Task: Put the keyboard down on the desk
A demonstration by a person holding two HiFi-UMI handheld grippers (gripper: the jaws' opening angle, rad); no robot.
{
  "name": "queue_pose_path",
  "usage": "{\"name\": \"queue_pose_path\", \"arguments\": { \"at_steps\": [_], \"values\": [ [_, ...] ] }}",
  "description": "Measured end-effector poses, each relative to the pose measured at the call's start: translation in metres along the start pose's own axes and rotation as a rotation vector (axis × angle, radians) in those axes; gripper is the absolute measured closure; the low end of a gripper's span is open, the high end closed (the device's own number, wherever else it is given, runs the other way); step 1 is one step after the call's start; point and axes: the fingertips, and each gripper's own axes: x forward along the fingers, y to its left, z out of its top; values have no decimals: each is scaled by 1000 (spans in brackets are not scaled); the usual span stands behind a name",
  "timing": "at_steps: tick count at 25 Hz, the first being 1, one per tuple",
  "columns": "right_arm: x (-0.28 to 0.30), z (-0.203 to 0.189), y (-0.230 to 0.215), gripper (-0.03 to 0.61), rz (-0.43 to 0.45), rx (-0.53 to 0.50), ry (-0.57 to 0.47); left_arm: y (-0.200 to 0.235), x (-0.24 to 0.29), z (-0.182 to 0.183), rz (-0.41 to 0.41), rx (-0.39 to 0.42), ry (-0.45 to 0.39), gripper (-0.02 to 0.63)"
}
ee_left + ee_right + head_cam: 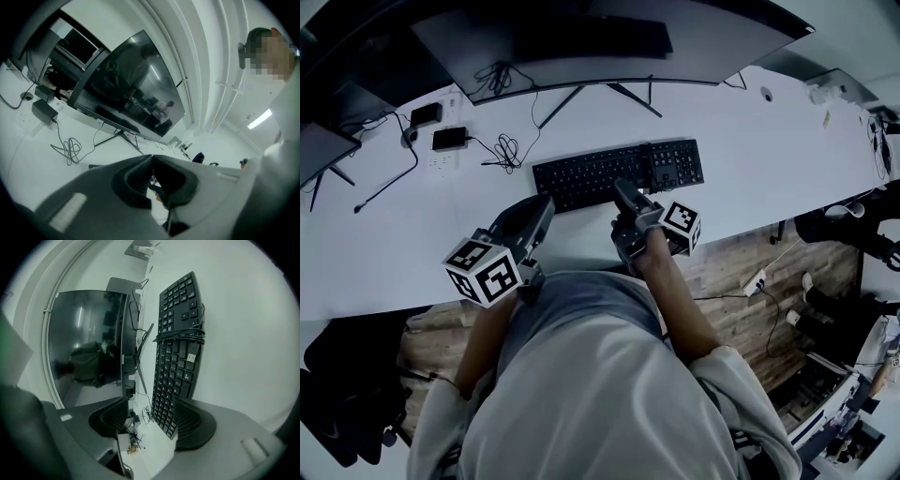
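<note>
The keyboard [617, 173] seems already set on the desk [769, 169] just ahead of the right gripper [151, 420], whose half-parted jaws grip nothing, while the left gripper [152, 158] is closed and empty; next, simply back away

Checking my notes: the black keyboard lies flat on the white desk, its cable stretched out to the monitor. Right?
No. The right gripper view shows the black cable wound around the black keyboard, not stretched out. The keyboard lies flat on the white desk.

No legible text or labels
</note>
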Motion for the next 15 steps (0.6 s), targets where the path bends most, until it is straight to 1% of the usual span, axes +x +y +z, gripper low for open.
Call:
{"name": "queue_pose_path", "arguments": {
  "at_steps": [2, 5, 7, 11, 13, 15],
  "values": [
    [-4, -3, 6, 292, 11, -39, 20, 0, 0, -1, 2, -1, 1, 614],
    [-14, -6, 10, 326, -6, -97, 60, -1, 0, 0, 9, 5, -4, 614],
    [-20, -9, 17, 341, 11, -142, 93, -2, 0, 1, 14, 18, -5, 614],
    [-32, -8, 29, 368, 34, -255, 121, -4, 3, 1, 18, 48, 3, 614],
    [-38, -9, 36, 392, 47, -313, 145, -7, 3, 2, 18, 60, 7, 614],
    [-46, -12, 44, 398, 63, -385, 172, -11, 2, 2, 20, 75, 10, 614]
  ]
}}
